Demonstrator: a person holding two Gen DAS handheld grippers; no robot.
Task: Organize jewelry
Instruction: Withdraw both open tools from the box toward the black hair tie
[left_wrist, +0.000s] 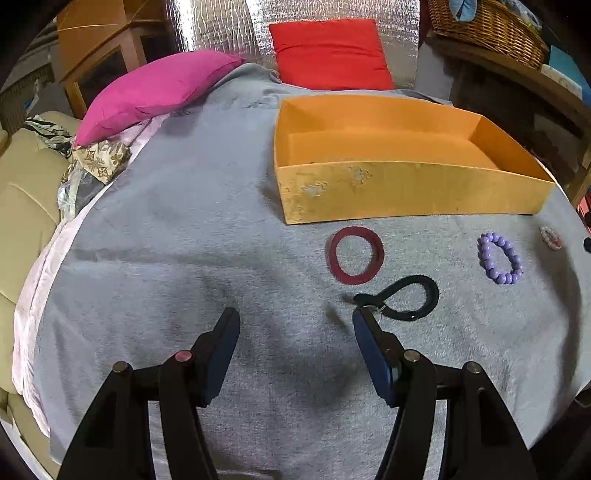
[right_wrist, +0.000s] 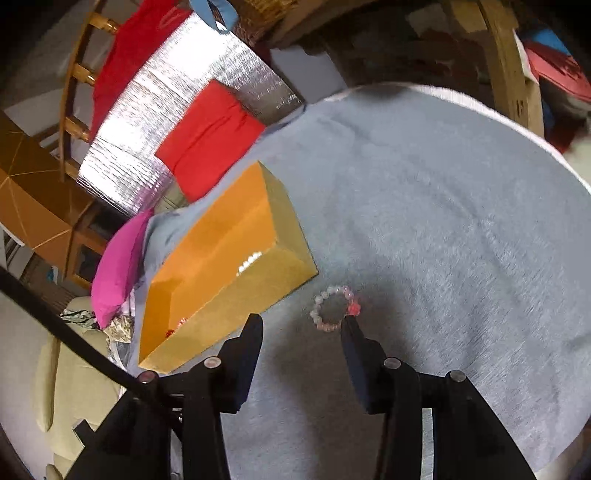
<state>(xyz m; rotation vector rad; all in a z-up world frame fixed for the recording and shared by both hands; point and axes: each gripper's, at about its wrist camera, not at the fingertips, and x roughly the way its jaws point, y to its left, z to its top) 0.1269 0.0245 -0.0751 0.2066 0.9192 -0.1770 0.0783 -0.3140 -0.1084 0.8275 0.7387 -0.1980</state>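
Observation:
An orange box (left_wrist: 406, 195) sits on the grey cloth; it also shows in the right wrist view (right_wrist: 236, 288). In front of it lie a dark red ring band (left_wrist: 356, 254), a black looped band (left_wrist: 402, 297) and a purple bead bracelet (left_wrist: 499, 257). My left gripper (left_wrist: 295, 317) is open and empty above the cloth; its right fingertip is at the black band's left end. My right gripper (right_wrist: 303, 325) is open, with its right fingertip at a pale pink bead bracelet (right_wrist: 334, 308) beside the box. That bracelet shows far right in the left wrist view (left_wrist: 550, 237).
A pink pillow (left_wrist: 155, 92) and a red pillow (left_wrist: 330, 53) lie at the back of the cloth. A wicker basket (left_wrist: 487, 29) stands on a shelf at the back right. A beige cushion (left_wrist: 22, 206) borders the left edge.

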